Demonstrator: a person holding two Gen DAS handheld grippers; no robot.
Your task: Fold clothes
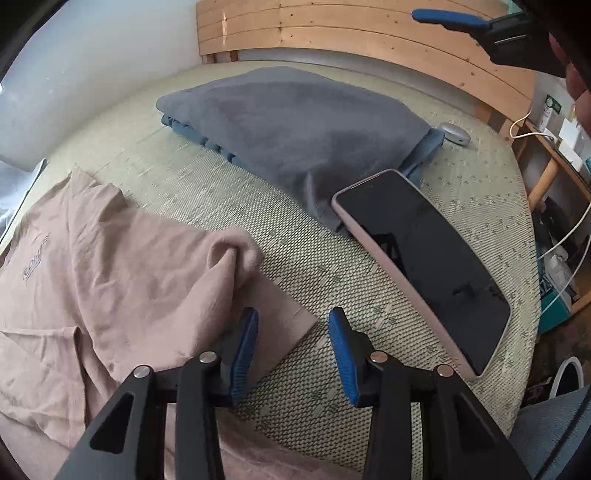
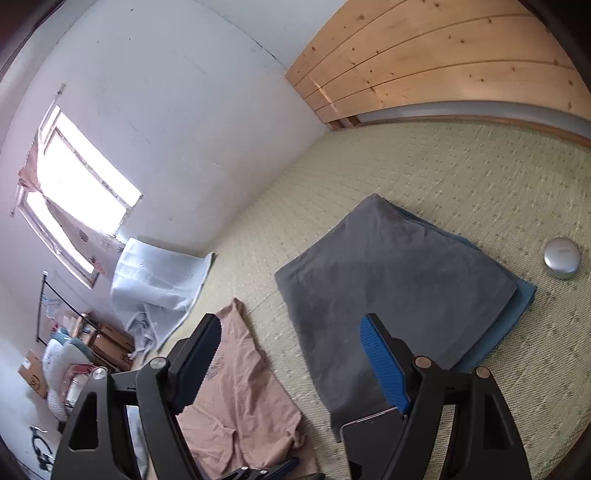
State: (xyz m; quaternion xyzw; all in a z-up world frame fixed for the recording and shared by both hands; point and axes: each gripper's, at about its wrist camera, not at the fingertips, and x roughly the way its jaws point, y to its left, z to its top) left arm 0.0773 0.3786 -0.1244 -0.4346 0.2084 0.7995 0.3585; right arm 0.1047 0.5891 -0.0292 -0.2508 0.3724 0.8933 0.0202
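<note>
A dusty-pink T-shirt lies rumpled on the woven bed mat, with a small printed logo at its left. One flat corner of it reaches between the blue pads of my left gripper, which stands open just above it; a gap shows on both sides and the pads do not press on the cloth. In the right wrist view the shirt lies below my right gripper, which hangs wide open over the mat with nothing in it. One blue finger of the right gripper also shows at the top right of the left wrist view.
A folded grey cloth rests on a blue one mid-bed. A dark phone in a pale case leans on its near edge. A silver round case sits beyond. A wooden headboard, white wall, and pale bedding border the mat.
</note>
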